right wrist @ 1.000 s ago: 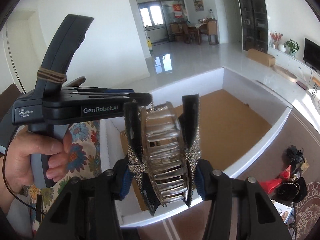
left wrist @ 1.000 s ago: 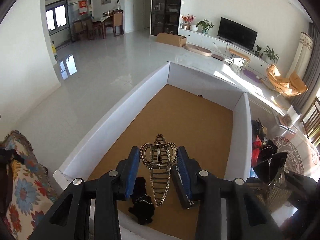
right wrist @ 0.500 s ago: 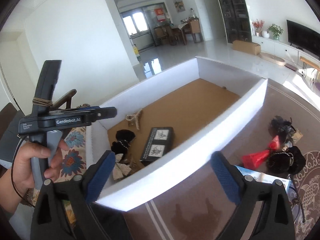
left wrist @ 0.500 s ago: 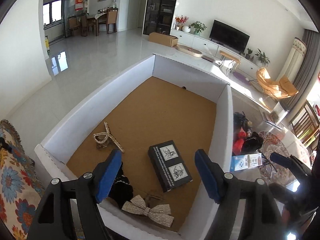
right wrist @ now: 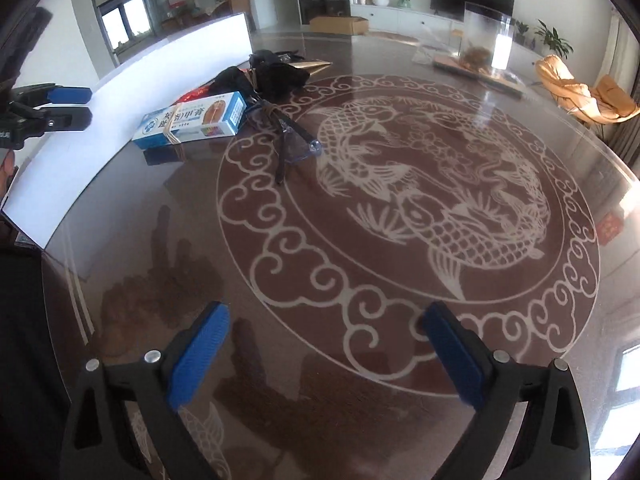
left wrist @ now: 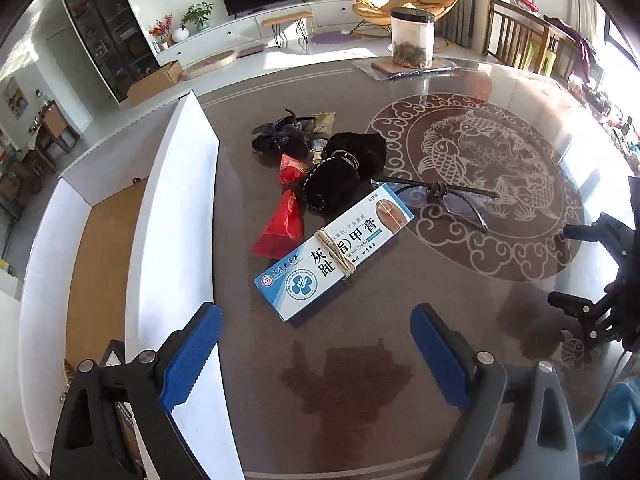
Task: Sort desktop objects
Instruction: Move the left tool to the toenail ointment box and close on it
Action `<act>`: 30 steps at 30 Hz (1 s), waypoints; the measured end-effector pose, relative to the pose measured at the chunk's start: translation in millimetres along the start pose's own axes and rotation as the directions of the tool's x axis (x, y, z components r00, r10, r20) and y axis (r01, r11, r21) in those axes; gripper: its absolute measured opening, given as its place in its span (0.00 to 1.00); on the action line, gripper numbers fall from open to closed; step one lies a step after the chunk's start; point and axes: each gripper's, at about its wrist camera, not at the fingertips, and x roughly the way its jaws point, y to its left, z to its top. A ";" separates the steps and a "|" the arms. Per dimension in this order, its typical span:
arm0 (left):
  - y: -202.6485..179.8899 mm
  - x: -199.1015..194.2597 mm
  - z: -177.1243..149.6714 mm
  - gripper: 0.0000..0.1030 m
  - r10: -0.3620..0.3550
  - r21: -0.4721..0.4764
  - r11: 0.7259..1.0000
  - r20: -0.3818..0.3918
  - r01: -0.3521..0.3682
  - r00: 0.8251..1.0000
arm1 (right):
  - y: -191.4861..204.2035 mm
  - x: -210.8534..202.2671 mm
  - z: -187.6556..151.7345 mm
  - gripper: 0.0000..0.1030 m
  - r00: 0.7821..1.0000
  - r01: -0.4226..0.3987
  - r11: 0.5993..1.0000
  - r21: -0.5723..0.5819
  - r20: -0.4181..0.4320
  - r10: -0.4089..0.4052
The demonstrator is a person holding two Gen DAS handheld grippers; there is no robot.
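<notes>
Left gripper (left wrist: 316, 344) is hanging over the glass table (left wrist: 400, 320), jaws wide and still opening, nothing between the blue pads (left wrist: 192, 356). Just ahead of its fingertips, slightly toward the left finger, a blue-and-white medicine box (left wrist: 334, 258) is lying flat with a rubber band around its middle. Further ahead of that box a red pouch (left wrist: 286, 216) is lying, touching it. Beyond the pouch, a black beaded hair piece (left wrist: 332, 188), a black fluffy scrunchie (left wrist: 360, 148) and a black hair clip (left wrist: 280, 134) are sitting bunched together, touching. Ahead and toward the right finger, folded glasses (left wrist: 448, 196) are lying on the fish pattern, one end just beside the box. Outside the left finger a white box (left wrist: 176, 216) with a brown cork floor is standing, its wall running past that fingertip. Far ahead a clear jar (left wrist: 412, 38) is standing, well apart.

Right gripper (right wrist: 326, 344) is hovering over the table's fish pattern (right wrist: 420, 200), jaws spread wide, pads (right wrist: 200, 360) empty. The medicine box (right wrist: 192, 122) is sitting well ahead, off toward its left finger side, glasses (right wrist: 292, 140) just beside it, the dark pile behind. The white box wall (right wrist: 132, 92) is running along the far left. The left gripper's tip is showing at the left edge.
</notes>
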 end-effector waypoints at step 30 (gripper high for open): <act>-42.2 61.1 7.7 0.44 -0.078 0.017 0.997 -0.104 0.080 0.991 | 9.9 1.2 -8.4 1.00 0.999 0.028 0.999 -0.028 0.041 -0.027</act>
